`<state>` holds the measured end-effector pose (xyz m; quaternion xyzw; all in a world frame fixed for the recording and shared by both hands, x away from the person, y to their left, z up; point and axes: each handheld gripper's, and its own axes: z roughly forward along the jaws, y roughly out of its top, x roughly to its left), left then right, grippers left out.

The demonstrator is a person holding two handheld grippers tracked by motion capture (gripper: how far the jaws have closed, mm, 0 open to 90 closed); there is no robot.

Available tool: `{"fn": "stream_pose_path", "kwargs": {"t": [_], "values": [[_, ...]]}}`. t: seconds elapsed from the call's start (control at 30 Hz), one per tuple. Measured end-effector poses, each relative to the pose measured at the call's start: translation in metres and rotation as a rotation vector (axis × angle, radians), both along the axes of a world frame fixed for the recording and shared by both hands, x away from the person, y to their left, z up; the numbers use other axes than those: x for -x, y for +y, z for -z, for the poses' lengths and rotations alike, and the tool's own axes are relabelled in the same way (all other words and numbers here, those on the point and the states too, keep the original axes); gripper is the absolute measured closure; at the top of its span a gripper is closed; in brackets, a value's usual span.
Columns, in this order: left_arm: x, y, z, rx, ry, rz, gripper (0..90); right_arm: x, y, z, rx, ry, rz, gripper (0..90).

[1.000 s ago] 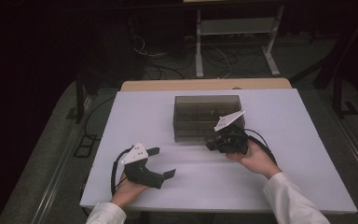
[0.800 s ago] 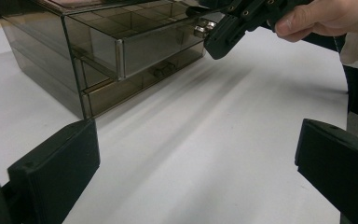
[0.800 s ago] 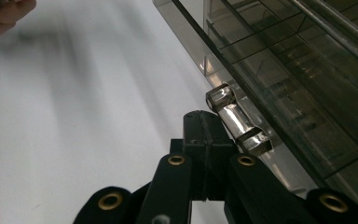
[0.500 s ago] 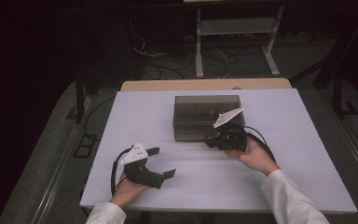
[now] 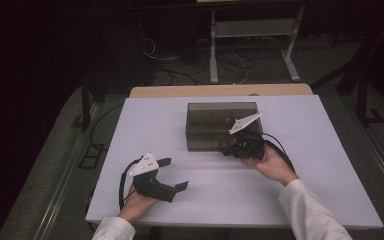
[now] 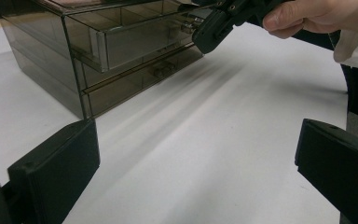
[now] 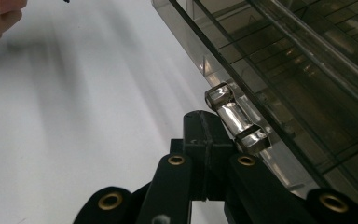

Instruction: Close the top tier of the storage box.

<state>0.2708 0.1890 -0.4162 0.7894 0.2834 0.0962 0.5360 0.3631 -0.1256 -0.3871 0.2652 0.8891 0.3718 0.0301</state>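
A smoky clear drawer box (image 5: 215,120) stands at the middle of the white table (image 5: 145,125). In the left gripper view its top drawer (image 6: 121,42) sticks out a little from the front. My right gripper (image 5: 226,148) is at the box's front right, with the jaws pressed together and nothing between them. In the right gripper view its tips (image 7: 206,123) lie just beside a clear loop handle (image 7: 235,119) on the drawer front. My left gripper (image 5: 175,174) rests open on the table near the front left, its jaws (image 6: 198,177) wide apart around bare tabletop.
A wooden table edge (image 5: 220,91) shows behind the white top. Cables (image 5: 180,60) and a metal stand (image 5: 250,35) are on the dark floor beyond. A black cable (image 5: 280,150) loops beside the right hand.
The right gripper has shifted slightly at the box's front, its grey plate a touch higher. The left gripper has not moved.
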Motion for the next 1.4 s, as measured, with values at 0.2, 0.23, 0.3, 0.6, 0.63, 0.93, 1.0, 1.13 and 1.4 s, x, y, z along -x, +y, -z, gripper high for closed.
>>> {"fn": "stream_pose_path", "kwargs": {"t": [0.2,0.23,0.3,0.6,0.63,0.93,1.0,1.13,1.4], "values": [[0.0,0.0,0.0,0.0,-0.001,0.001,0.0,-0.003,0.0,0.0,0.0,-0.001,0.006,89.0],[0.0,0.0,0.0,0.0,0.0,0.001,0.0,-0.004,0.0,0.0,0.0,0.0,0.006,89.0],[0.0,0.0,0.0,-0.001,0.0,0.001,0.0,-0.004,0.0,0.0,0.001,0.0,0.01,89.0],[0.0,0.0,0.0,0.0,0.001,0.001,0.0,-0.01,0.0,0.002,-0.008,0.0,0.019,89.0],[0.0,0.0,0.0,-0.001,0.0,0.001,0.0,-0.011,0.0,0.003,-0.009,-0.001,0.021,89.0],[0.0,0.0,0.0,0.0,0.001,0.002,0.0,-0.016,0.0,0.006,-0.017,0.004,0.034,89.0],[0.0,0.0,0.0,-0.001,0.0,0.002,0.0,-0.016,0.0,0.006,-0.019,0.003,0.036,89.0],[0.0,0.0,0.0,0.0,0.0,0.002,0.0,-0.018,-0.001,0.007,-0.027,0.003,0.041,89.0],[0.0,0.0,0.0,-0.001,0.001,0.003,0.0,-0.02,-0.001,0.008,-0.037,0.004,0.05,89.0]]}}
